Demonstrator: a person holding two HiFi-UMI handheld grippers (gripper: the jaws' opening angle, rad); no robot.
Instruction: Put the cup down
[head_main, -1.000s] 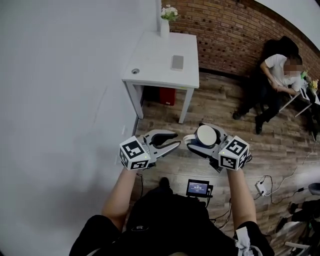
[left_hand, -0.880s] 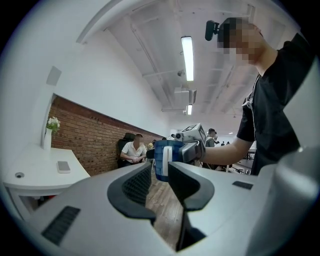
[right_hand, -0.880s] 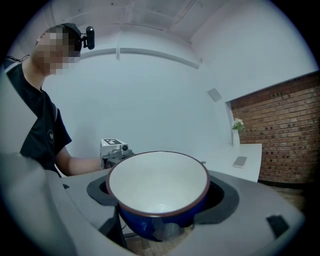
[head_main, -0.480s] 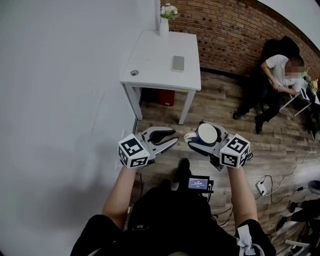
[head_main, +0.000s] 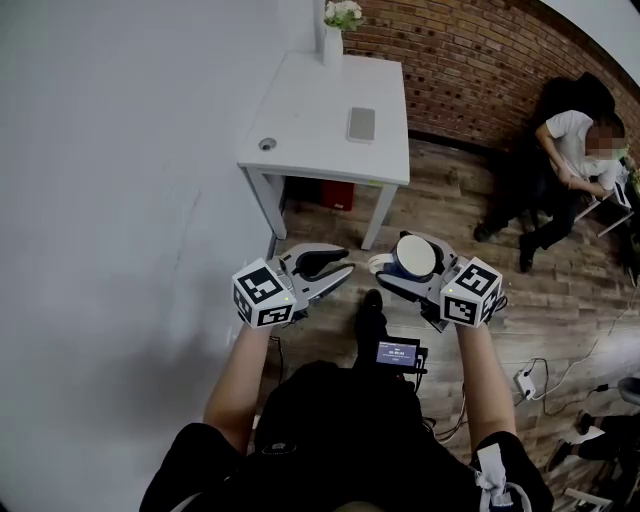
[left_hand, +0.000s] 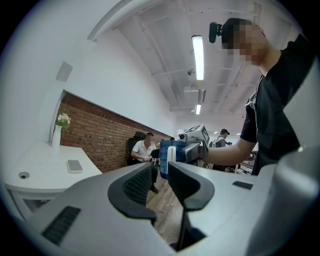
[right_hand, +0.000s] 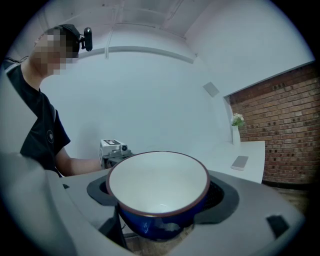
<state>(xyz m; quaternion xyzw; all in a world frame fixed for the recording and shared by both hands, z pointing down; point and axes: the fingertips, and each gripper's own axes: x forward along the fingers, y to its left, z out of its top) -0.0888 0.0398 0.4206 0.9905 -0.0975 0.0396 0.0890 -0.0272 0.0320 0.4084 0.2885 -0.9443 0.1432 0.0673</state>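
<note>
A white surface (head_main: 320, 120) stood well ahead of both grippers. The right gripper (head_main: 398, 272) held the blue cup (head_main: 414, 258) upright between wide jaws, over the floor (head_main: 440, 210). The left gripper (head_main: 328, 268) hung empty, jaws narrowly apart. Judged mid-carry: next, reach the surface and lower the cup level.

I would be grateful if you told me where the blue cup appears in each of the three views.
Head view: the cup is right of centre, its white inside facing up, held in the right gripper.
Left gripper view: the cup is near the centre, past the jaws, blue side showing.
Right gripper view: the cup fills the lower centre, clamped between the jaws.
Shared landmark: the white table, top centre; far left; right.
</note>
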